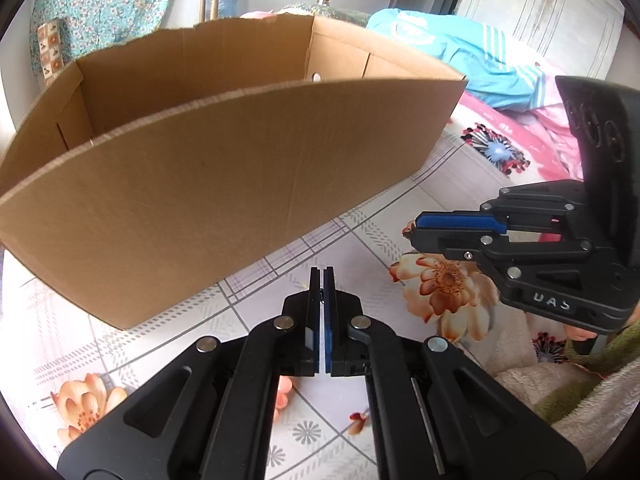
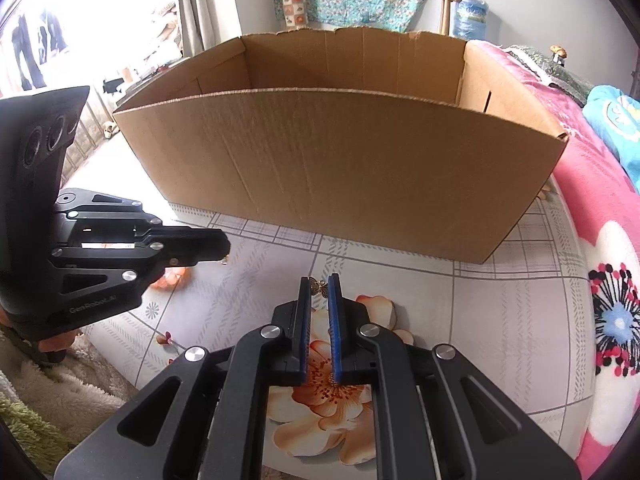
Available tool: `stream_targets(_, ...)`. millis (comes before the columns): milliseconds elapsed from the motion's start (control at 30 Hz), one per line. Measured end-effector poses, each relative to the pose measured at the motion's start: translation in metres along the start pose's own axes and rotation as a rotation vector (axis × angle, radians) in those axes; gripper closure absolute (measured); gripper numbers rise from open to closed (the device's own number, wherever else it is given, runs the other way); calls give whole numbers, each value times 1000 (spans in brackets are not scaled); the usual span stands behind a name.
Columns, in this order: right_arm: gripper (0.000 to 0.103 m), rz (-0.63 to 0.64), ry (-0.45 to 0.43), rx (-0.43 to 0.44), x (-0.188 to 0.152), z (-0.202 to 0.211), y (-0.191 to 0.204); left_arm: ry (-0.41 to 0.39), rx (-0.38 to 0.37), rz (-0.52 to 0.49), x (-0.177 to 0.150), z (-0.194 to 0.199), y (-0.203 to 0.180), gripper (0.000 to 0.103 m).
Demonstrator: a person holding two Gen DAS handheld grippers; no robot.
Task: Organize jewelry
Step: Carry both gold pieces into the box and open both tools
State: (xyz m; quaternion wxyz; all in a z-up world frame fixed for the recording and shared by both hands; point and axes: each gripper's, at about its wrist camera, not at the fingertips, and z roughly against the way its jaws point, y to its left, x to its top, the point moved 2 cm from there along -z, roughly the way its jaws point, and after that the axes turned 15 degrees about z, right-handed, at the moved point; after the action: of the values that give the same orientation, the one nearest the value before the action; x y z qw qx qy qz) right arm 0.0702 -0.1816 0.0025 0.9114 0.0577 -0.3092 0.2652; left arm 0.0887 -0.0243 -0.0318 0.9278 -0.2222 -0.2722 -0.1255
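Two grippers are mine here, one in each hand, both held low over the flowered bedspread (image 2: 460,312) in front of a big open cardboard box (image 2: 344,168).

My right gripper (image 2: 320,284) has its fingers (image 2: 305,316) only a little apart, and pinched between their blue-padded tips sits a small golden butterfly charm (image 2: 319,288). It hangs right at the very ends of the fingers, spanning the narrow gap, with the box's front wall just beyond it and a large orange printed flower on the bedspread below. From my left wrist camera the same gripper (image 1: 412,232) shows side-on, and a tiny glint of the charm (image 1: 407,232) peeks out at the tip.

My left gripper (image 1: 322,276) has its fingers (image 1: 329,292) pressed nearly together. A small dark coiled bit (image 1: 321,296) is caught in the slit between them, possibly a fine chain or spring, though it is too small for me to say which. In the right wrist view the left gripper (image 2: 225,246) points sideways toward my right fingers, and a tiny metallic piece (image 2: 225,261) dangles just under its tip.

Both grippers sit near each other, apart, tips roughly level, neither one over the box's opening. A blue-and-white striped garment (image 1: 460,52) lies on a pink blanket (image 2: 592,184) beside the box.
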Motion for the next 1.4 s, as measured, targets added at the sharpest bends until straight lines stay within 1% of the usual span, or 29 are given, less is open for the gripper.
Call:
stream_targets(200, 94, -16, -33, -17, -6, 15, 4, -38, -14, 4, 1, 23, -3, 102)
stream_targets(333, 94, -30, -68, -18, -6, 25, 8, -64, -54, 26, 4, 43, -4, 102)
stream_targets(433, 94, -27, -112, -23, -1, 39, 11, -91, -93, 42, 10, 62, -5, 102)
stream_targets(567, 94, -16, -188, -19, 12, 60, 10, -125, -170, 72, 25, 89, -4, 102)
stream_targets(700, 94, 0, -282, -5, 32, 80, 3, -167, -233, 88, 49, 111, -5, 102)
stream_targets(767, 94, 0, -315, 3, 43, 86, -8, -181, -237, 89, 63, 114, -4, 102)
stream_targets(833, 94, 4, -332, 5, 56, 88, -19, -182, -218, 84, 77, 111, -6, 102)
stream_targets(900, 94, 9, -325, 3, 70, 83, -32, -168, -192, 81, 93, 100, -5, 102)
stream_targets(933, 94, 9, -316, 6, 76, 79, -38, -147, -177, 92, 100, 92, -4, 102)
stream_targets(1033, 94, 2, -274, 24, 94, 61, -55, -64, -116, 118, 117, 57, 2, 102)
stream_targets(1100, 94, -6, -224, 39, 105, 42, -65, -2, -101, 139, 126, 33, 10, 102)
stream_targets(1200, 94, 10, -146, 35, 117, 15, -72, 35, -46, 150, 135, 7, 19, 102)
stream_targets(1267, 94, 10, -111, 34, 123, 2, -76, 56, -21, 159, 138, -6, 25, 102)
stream_targets(1333, 94, 4, -62, 12, 129, -13, -82, 76, 17, 171, 143, -19, 29, 102)
stream_targets(1367, 93, -1, -49, 1, 130, -18, -84, 80, 38, 178, 145, -24, 32, 101)
stream_targets(1400, 93, -14, -36, -9, 130, -22, -88, 91, 40, 187, 147, -27, 33, 99)
